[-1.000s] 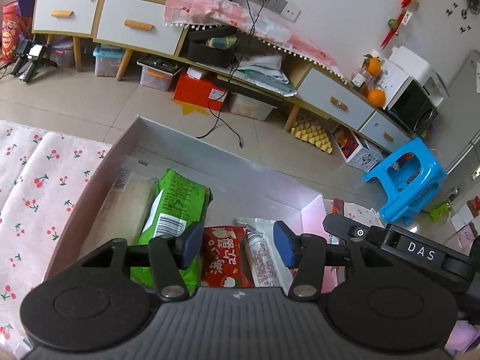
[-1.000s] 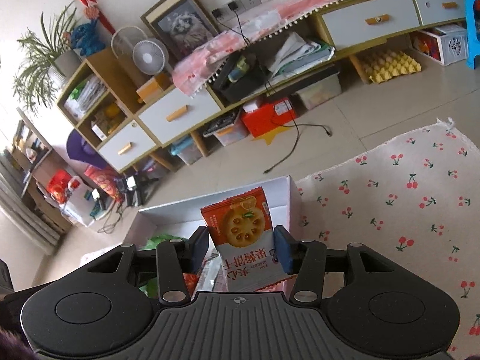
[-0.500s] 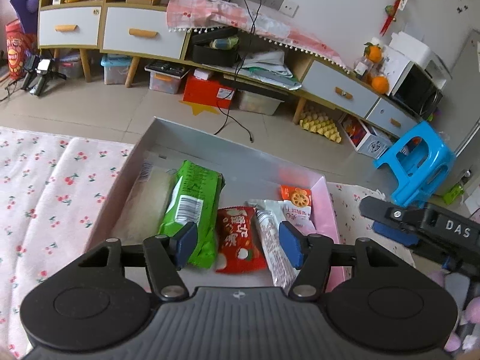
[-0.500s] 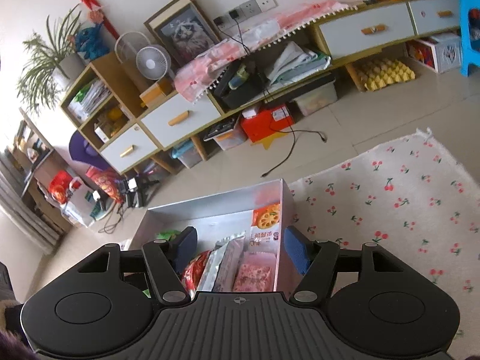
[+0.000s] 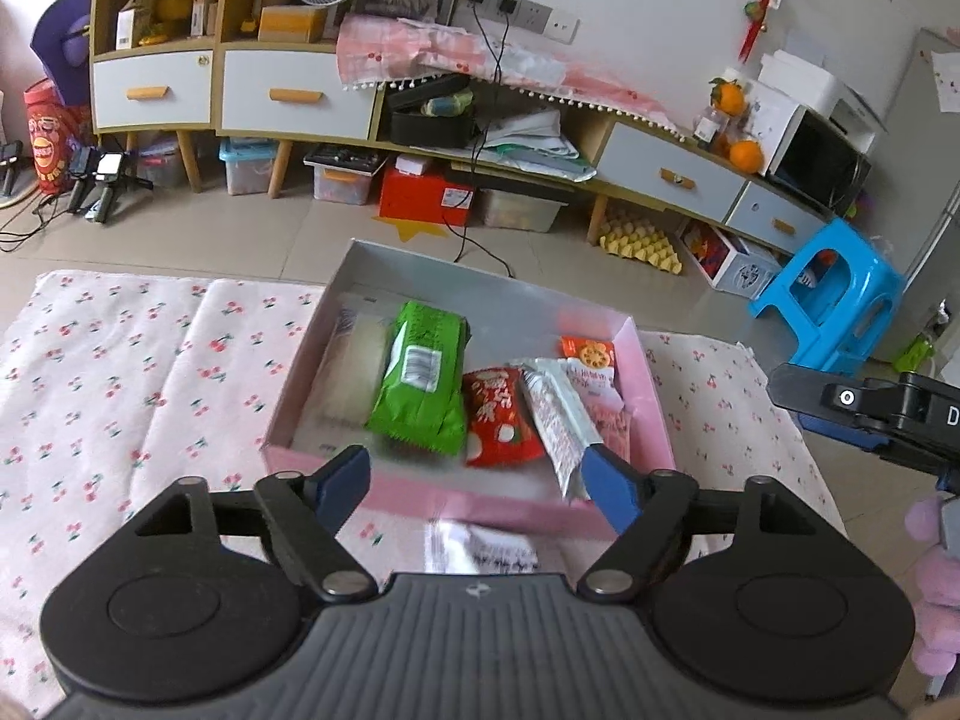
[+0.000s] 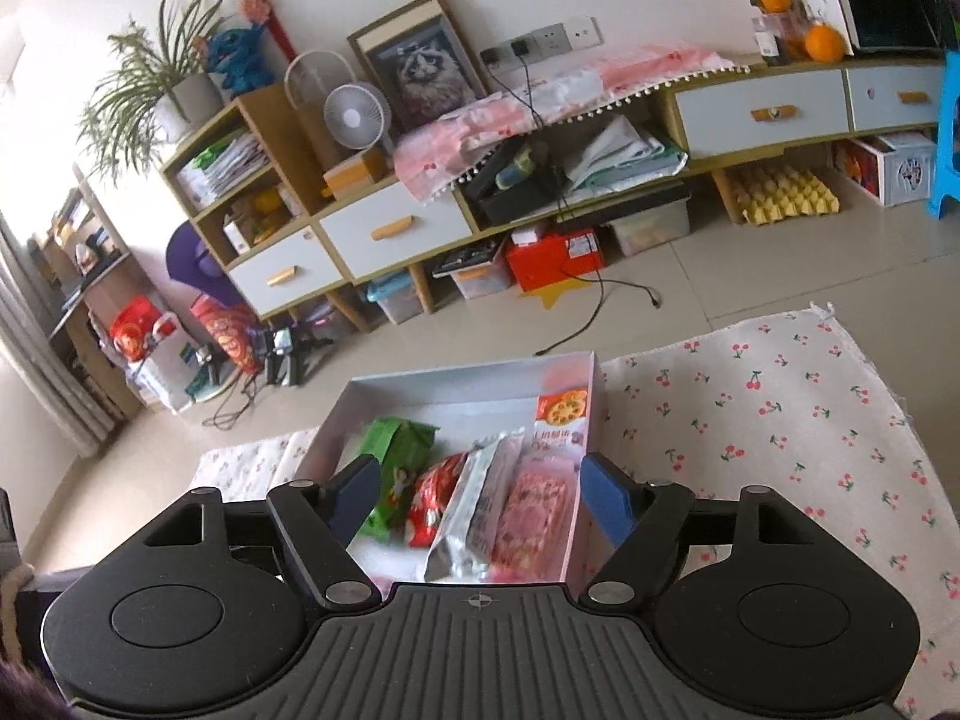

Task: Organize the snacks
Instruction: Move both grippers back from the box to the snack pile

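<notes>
A pink box with a grey inside [image 5: 480, 294] sits on the cherry-print cloth. In it lie side by side a pale packet [image 5: 357, 372], a green packet [image 5: 420, 384], a red packet [image 5: 498, 417], a silver packet [image 5: 555, 420], a pink packet [image 5: 615, 426] and an orange cracker packet [image 5: 588, 357]. My left gripper [image 5: 477, 480] hovers over the box's near wall, jaws opening, nothing between them. My right gripper [image 6: 480, 498] hangs above the same box [image 6: 450, 387], jaws opening and empty. Below it lie the orange cracker packet [image 6: 558, 420] and the silver packet [image 6: 474, 504].
The cherry-print cloth [image 5: 150, 390] spreads on both sides of the box. A white printed sheet [image 5: 480, 546] lies in front of it. The right gripper's body [image 5: 870, 414] shows at the far right, near a pink plush [image 5: 936, 588]. A blue stool [image 5: 834, 306] and a low cabinet [image 5: 288, 96] stand beyond.
The right gripper has let go of the orange cracker packet, which now lies in the box. Both grippers have drawn back and upward, and their jaws stand wider.
</notes>
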